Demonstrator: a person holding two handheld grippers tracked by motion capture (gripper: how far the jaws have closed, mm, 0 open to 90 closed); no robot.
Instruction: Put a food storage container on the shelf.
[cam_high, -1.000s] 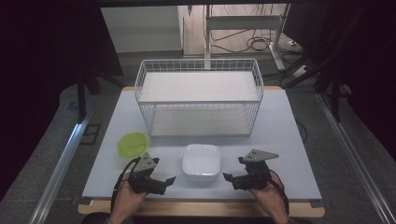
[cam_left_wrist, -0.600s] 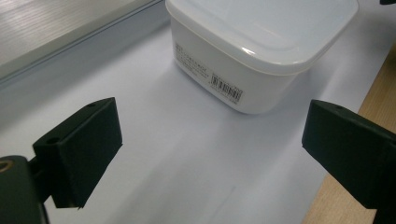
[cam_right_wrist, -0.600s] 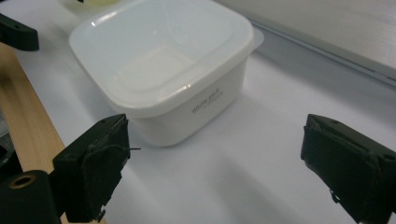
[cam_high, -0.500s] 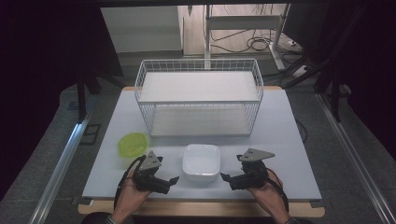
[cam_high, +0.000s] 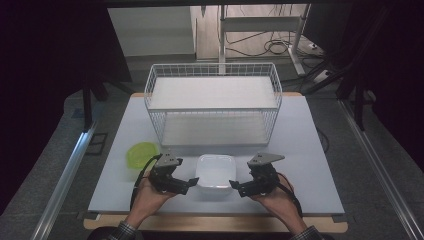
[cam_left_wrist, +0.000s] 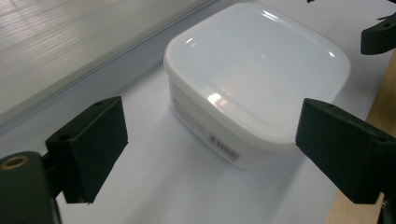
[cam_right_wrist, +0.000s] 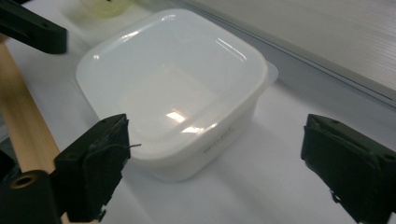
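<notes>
1. The step in hand looks like the approach to a two-handed pick-up: the white lidded container (cam_high: 215, 173) sits on the counter (cam_high: 305, 150) near its front edge, just in front of the wire basket (cam_high: 213, 107).
2. The left gripper (cam_high: 189, 183) stands just beside the container's left side and the right gripper (cam_high: 234, 187) just beside its right side, both pointing inward at it.
3. In the left gripper view the jaws stand wide apart with nothing between the pads; they have just been closing a little. The container (cam_left_wrist: 254, 79) lies ahead of them, untouched.
4. In the right gripper view the jaws are likewise spread wide and empty, with the container (cam_right_wrist: 173, 88) ahead, its near corner close to one jaw.
5. A yellow-green bowl (cam_high: 142, 153) rests on the counter to the left, near the left hand (cam_high: 150, 192), apart from the container.
6. Next, I judge, each gripper needs to ease in until its jaws straddle the rim or a wall, then close evenly on both sides so the smooth, light container does not slide or tip.
</notes>
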